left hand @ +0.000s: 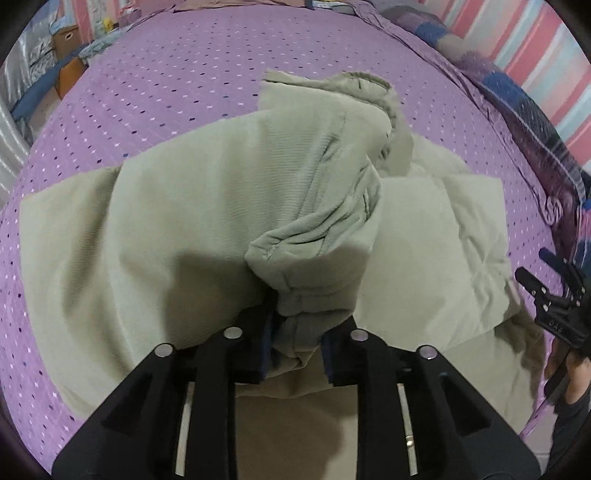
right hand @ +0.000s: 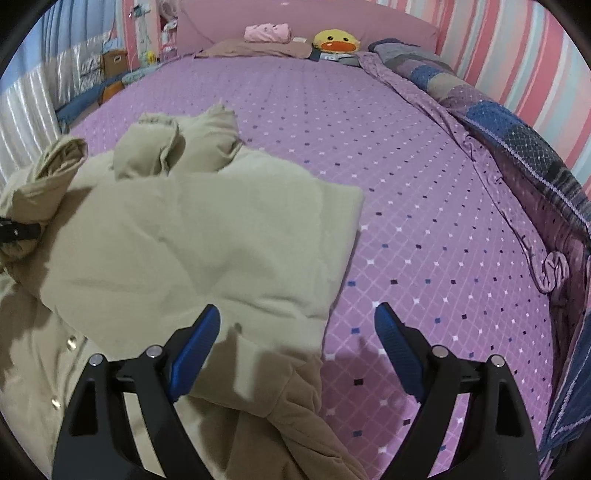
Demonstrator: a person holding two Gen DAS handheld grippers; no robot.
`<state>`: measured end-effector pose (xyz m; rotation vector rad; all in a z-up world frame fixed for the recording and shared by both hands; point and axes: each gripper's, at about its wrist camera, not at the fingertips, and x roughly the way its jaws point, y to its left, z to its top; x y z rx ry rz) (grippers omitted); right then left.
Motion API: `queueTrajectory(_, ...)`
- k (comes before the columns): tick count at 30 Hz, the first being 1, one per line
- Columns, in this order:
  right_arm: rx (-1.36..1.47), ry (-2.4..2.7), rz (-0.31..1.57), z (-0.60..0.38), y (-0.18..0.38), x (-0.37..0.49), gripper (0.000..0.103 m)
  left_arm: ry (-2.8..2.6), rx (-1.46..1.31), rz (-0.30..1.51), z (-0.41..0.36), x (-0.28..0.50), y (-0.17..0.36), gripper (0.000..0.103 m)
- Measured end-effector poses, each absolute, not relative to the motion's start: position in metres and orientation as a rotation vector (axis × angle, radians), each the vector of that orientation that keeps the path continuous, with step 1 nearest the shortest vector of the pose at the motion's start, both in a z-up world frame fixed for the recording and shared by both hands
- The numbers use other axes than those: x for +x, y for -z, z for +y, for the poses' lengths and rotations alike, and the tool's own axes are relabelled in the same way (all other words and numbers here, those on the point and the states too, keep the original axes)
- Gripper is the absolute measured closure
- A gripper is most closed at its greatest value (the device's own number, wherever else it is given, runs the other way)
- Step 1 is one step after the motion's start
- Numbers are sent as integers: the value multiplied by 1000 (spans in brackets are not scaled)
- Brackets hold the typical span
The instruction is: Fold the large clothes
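Note:
A large beige padded coat (left hand: pixel 166 221) lies spread on the purple bedspread (left hand: pixel 166 92). My left gripper (left hand: pixel 295 354) is shut on the bunched cuff of a coat sleeve (left hand: pixel 317 221) and holds it lifted above the coat body. In the right wrist view the coat (right hand: pixel 203 240) lies at the left, with its snap buttons (right hand: pixel 70 345) near the front edge. My right gripper (right hand: pixel 297 332) is open and empty above the coat's right edge; it also shows in the left wrist view (left hand: pixel 554 295). The left gripper's tip (right hand: pixel 18 230) with the sleeve shows at the far left.
A rolled purple and blue quilt (right hand: pixel 498 122) runs along the right side of the bed by the striped wall. A yellow duck plush (right hand: pixel 336 40) and a pink pillow (right hand: pixel 267 32) lie at the headboard. Boxes (right hand: pixel 112 62) stand beyond the bed's left side.

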<state>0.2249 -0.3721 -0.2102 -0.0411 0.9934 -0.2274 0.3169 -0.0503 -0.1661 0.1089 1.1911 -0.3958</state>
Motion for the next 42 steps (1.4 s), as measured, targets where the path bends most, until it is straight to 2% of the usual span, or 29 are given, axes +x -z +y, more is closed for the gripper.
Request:
queueTrajectory(1,-52,228,1000,-370,212,225,17,408,106,1190,-48,314,165,69)
queueTrajectory(3,-59,224,1004,-367,213,226,17,474,74,1179,-49,303,159,27)
queueTrajectory(4,-60,221,1003,-365,213,226,17,487,73,1160,-50,298,155,21)
queueTrajectory(5,-66,219,1002,-362,212,227,17,485,88,1126,-49,292,149,17)
queueTrajectory(10,-91,203,1005,-349,207,229,17,441,151,1069,-27,271,132,15)
queueTrajectory(12,-80,176,994,-340,201,229,17,384,181,1031,0,268,120,5)
queueTrajectory(22,-149,-19,917,-247,174,249,19,-3,111,994,179,300,111,4)
queueTrajectory(23,-151,-51,913,-235,172,252,23,-13,85,1014,193,303,118,4)
queueTrajectory(24,-156,-70,913,-227,171,254,27,-17,75,1026,199,305,123,4)
queueTrajectory(26,-163,-118,921,-207,171,260,28,-18,70,1053,207,307,138,5)
queueTrajectory(29,-156,-176,934,-186,177,268,31,28,70,1082,200,304,159,16)
queueTrajectory(31,-146,-197,948,-175,182,273,33,37,72,1091,191,302,168,18)
queueTrajectory(34,-156,-219,988,-160,197,289,53,21,64,1088,187,300,172,18)
queueTrajectory(35,-150,-226,1005,-159,202,294,73,16,55,1088,187,300,170,18)
queueTrajectory(36,-131,-234,1023,-158,207,298,85,14,47,1088,189,300,169,18)
queueTrajectory(39,-101,-214,984,-164,199,299,94,19,37,1074,189,295,162,17)
queueTrajectory(42,-60,-164,877,-185,163,292,95,13,60,1043,187,292,146,16)
